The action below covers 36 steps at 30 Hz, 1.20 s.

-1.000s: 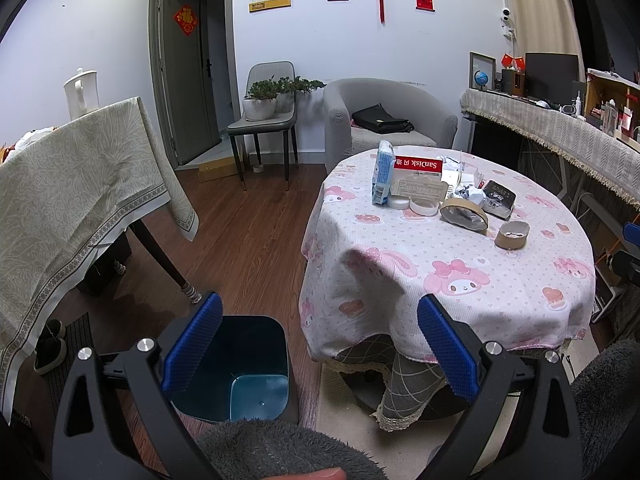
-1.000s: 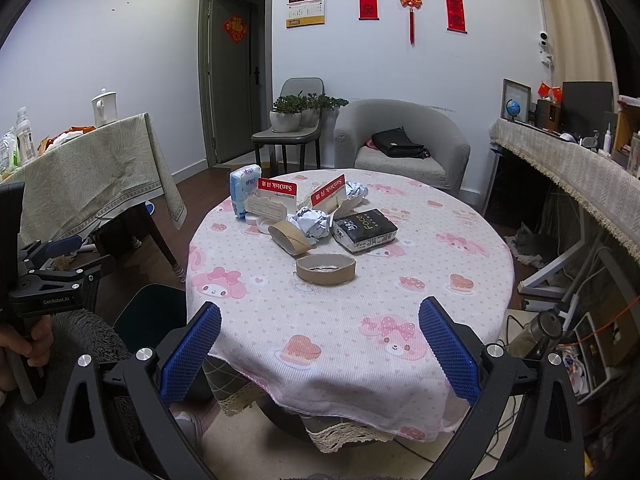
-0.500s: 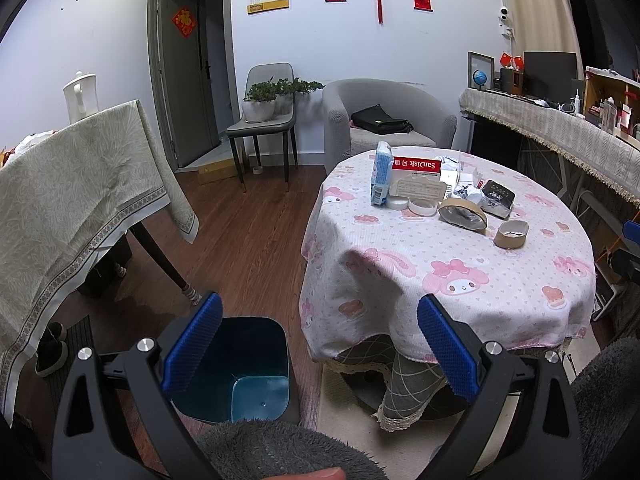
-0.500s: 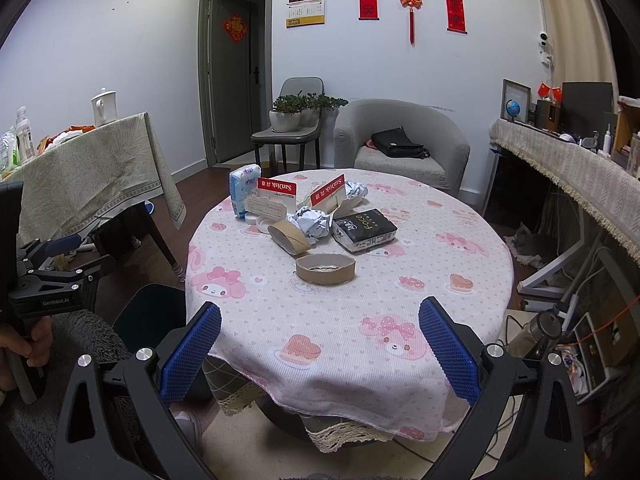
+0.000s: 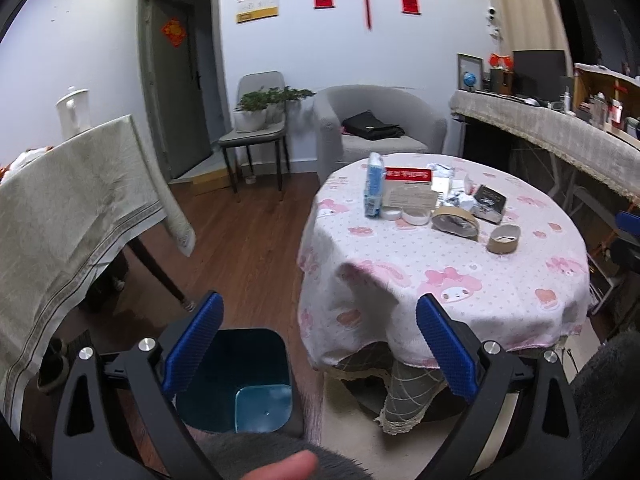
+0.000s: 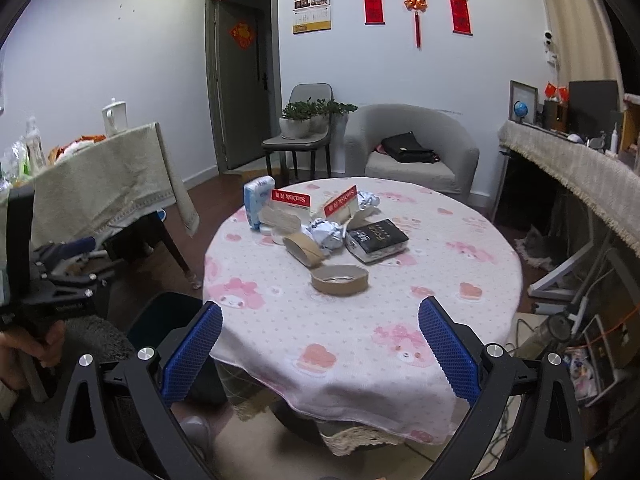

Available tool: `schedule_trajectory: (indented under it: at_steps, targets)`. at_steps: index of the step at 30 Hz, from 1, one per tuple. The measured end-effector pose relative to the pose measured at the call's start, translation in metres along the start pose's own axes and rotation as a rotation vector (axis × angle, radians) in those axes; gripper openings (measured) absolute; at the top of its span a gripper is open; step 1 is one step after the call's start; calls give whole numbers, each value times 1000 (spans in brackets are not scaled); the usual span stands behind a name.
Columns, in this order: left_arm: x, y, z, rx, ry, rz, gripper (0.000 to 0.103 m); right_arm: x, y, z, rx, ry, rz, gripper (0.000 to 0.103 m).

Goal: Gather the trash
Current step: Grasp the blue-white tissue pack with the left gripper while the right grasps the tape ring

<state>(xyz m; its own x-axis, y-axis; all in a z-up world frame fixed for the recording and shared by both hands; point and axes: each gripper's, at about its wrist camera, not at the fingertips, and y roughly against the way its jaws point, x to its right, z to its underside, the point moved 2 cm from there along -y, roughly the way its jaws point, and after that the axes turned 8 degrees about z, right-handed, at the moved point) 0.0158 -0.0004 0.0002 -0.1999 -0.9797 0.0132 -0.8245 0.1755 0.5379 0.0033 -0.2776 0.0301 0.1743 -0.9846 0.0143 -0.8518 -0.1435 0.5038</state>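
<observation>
Nearest the left wrist camera, the left gripper (image 5: 318, 342) stands wide apart with nothing between its blue pads (image 5: 194, 346). Below it, at 6 o'clock, a fingertip (image 5: 286, 466) and a grey fleece sleeve (image 5: 256, 454) show. Just beyond the left pad, at 7 o'clock, a dark blue trash bin (image 5: 244, 380) sits on the wooden floor, open at the top, with only its pale blue bottom visible inside.

In the right wrist view, the right gripper (image 6: 320, 346) is wide and its jaws are closing slightly; nothing lies between them. At 9 o'clock in that view, a hand (image 6: 24, 346) grips the black handle of the other tool.

Past both grippers stands the round table (image 6: 460, 332), under a pink cartoon-print cloth. The trash lies clustered on its far half, at 12 o'clock from the right gripper and well apart from it. Nearest is a flat brown tape core (image 6: 339, 279). Behind it, a second tape core (image 6: 303, 249) rests tilted on its edge. Just beside that is crumpled silver paper (image 6: 327, 234), and to the right a dark book (image 6: 378, 239). Further back are two small white rings (image 5: 404, 214), a blue and white carton (image 6: 257, 200) standing upright, and two red and white cards (image 6: 291, 200), propped up.

Beyond the table, at 12 o'clock, a grey armchair (image 6: 416, 148) holds a black bag (image 6: 406, 148). At 11 o'clock, a grey chair (image 6: 300, 140) carries potted plants (image 6: 298, 118).
</observation>
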Motion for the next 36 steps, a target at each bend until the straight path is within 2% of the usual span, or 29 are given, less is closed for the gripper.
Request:
schedule_trajectory:
  at_steps: [5,7,9,15,22,28,31,36]
  targets:
    - [0,-6,-11,21,5,55,97,-3,-14,-7,-17,-5,8,91]
    - [1,-11,-17,28,3,75,94,-3,-20,-11,-23,-7,6,91]
    - [1,-18,-24,23,2,106,86,-3,-29,-15,-31,-10,-6,91]
    - [5,-41,-48,23,-30,163,80,0,-56,-25,-62,-8,-17,87]
    - [16,-74,-70,0,-77,209,67,6,-93,-20,-139,-41,-35,82]
    - [17,-110,-86,-19,-91,218,65,1,-115,-21,-174,-23,-32,80]
    - [17,-130,-92,-32,-90,228,60,5,-126,-18,-195,-33,-18,75]
    - [16,-155,-99,-52,-81,241,59,4,-137,-11,-229,-34,-27,75]
